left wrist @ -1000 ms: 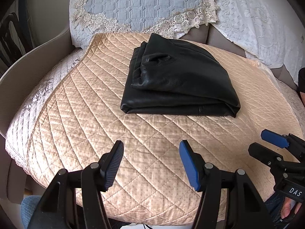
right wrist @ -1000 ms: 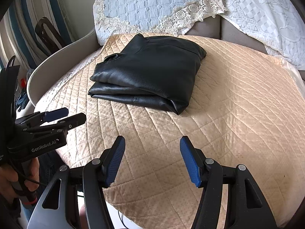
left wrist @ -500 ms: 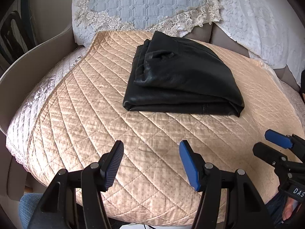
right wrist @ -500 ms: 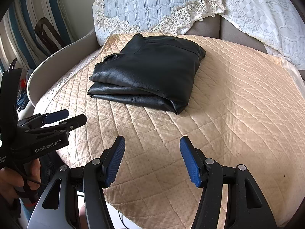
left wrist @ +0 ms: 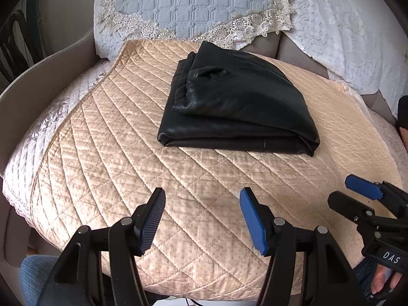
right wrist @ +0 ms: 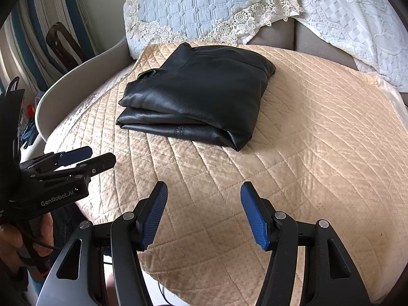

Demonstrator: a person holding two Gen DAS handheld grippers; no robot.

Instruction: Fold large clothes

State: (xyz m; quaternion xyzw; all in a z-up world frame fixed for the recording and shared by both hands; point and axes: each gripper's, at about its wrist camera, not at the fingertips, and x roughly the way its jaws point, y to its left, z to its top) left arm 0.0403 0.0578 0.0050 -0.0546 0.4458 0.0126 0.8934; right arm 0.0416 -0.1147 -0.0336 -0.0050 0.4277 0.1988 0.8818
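A black leather garment [left wrist: 237, 104] lies folded into a thick rectangle on a beige quilted cover [left wrist: 107, 158], toward its far side. It also shows in the right wrist view [right wrist: 199, 97]. My left gripper [left wrist: 202, 204] is open and empty, held over the near part of the cover, well short of the garment. My right gripper [right wrist: 204, 199] is open and empty too, over the near edge. Each gripper shows in the other's view: the right one at the right edge [left wrist: 357, 193], the left one at the left edge [right wrist: 86, 158].
A blue quilted pillow with lace trim [left wrist: 193, 5] and a white lace cover [left wrist: 344, 33] stand behind the garment. A curved beige armrest [right wrist: 76, 81] runs along the left. A dark chair [right wrist: 63, 43] stands beyond it.
The left gripper's view has tilted slightly downward, so the garment sits a little lower in the frame. Both grippers stay open and empty. The garment has not moved.
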